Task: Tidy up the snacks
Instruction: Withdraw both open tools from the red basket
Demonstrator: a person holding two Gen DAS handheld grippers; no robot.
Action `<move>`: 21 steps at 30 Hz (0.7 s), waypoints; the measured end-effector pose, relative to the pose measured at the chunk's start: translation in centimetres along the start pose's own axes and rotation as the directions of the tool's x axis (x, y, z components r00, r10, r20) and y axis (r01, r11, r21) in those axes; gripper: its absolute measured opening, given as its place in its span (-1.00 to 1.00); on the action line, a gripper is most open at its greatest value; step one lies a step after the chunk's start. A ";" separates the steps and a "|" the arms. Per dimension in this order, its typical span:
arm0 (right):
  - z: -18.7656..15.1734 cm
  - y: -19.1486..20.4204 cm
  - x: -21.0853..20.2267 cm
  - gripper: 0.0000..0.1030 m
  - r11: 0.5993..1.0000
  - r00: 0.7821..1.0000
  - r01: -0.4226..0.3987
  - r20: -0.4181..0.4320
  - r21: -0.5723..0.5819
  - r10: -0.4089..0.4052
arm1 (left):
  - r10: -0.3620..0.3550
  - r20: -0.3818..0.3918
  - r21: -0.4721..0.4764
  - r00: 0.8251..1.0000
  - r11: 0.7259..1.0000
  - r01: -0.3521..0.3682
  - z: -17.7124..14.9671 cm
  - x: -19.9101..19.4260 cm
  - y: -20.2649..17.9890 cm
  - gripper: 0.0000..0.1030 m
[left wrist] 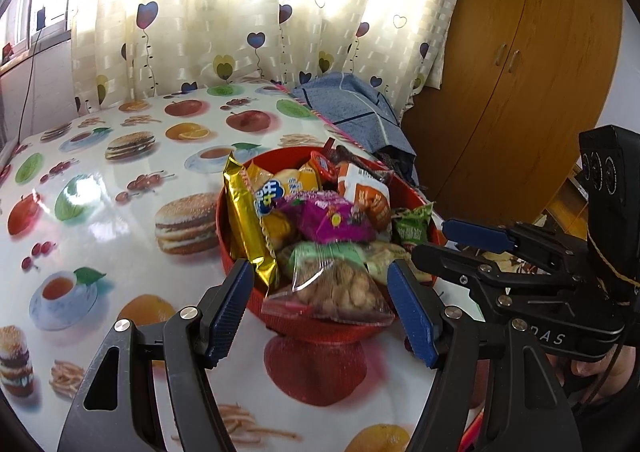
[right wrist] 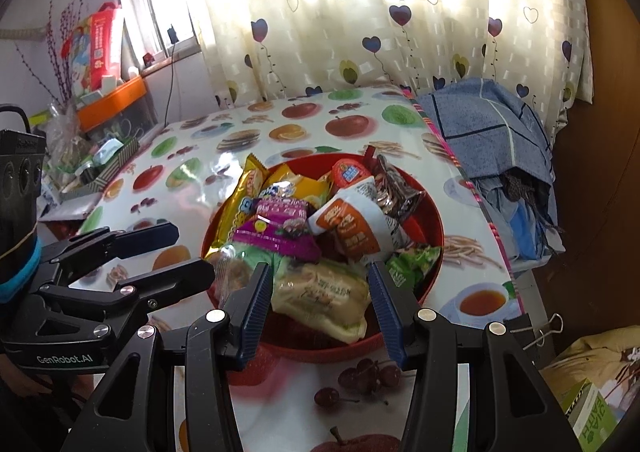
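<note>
A red bowl (left wrist: 224, 240) (right wrist: 434, 228) on the table is heaped with wrapped snacks. In the left wrist view a clear pack of biscuits (left wrist: 340, 288) hangs over the near rim, with a gold bar (left wrist: 246, 224) and a magenta pack (left wrist: 332, 220) behind. My left gripper (left wrist: 322, 284) is open, its jaws either side of the biscuit pack, empty. In the right wrist view my right gripper (right wrist: 320, 284) is open around a pale yellow-green pack (right wrist: 320, 298) at the near rim, not closed on it. An orange-white pack (right wrist: 352, 224) lies behind.
The table has a glossy fruit-and-burger print cloth (left wrist: 100, 188). A blue checked cloth (right wrist: 488, 124) lies at the right table edge. A curtain (left wrist: 260, 4) hangs behind, a wooden wardrobe (left wrist: 520, 72) to the right. Cluttered shelf and boxes (right wrist: 100, 108) stand left.
</note>
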State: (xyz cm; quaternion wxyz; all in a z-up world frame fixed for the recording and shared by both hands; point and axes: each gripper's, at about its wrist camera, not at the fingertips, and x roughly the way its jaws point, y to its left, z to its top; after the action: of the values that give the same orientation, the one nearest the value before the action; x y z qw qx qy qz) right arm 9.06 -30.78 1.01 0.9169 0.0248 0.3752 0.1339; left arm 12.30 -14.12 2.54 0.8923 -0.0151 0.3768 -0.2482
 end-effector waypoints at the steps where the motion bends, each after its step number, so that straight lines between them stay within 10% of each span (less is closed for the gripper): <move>1: -0.3 0.1 0.0 -0.05 1.000 1.000 -0.001 -0.006 0.000 0.001 | -0.001 -0.001 -0.003 1.000 1.000 0.001 -0.1 -0.1 0.0 0.36; 21: -1.7 1.5 -0.4 -0.05 0.999 1.000 0.006 -0.027 -0.040 -0.007 | -0.014 -0.019 -0.020 1.000 1.000 0.013 -1.8 -0.4 0.1 0.36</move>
State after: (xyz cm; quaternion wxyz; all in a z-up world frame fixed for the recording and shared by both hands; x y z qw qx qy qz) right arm 7.29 -29.52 0.27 0.9125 0.0035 0.3848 0.1386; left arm 10.87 -13.58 1.55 0.8867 -0.0240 0.3878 -0.2505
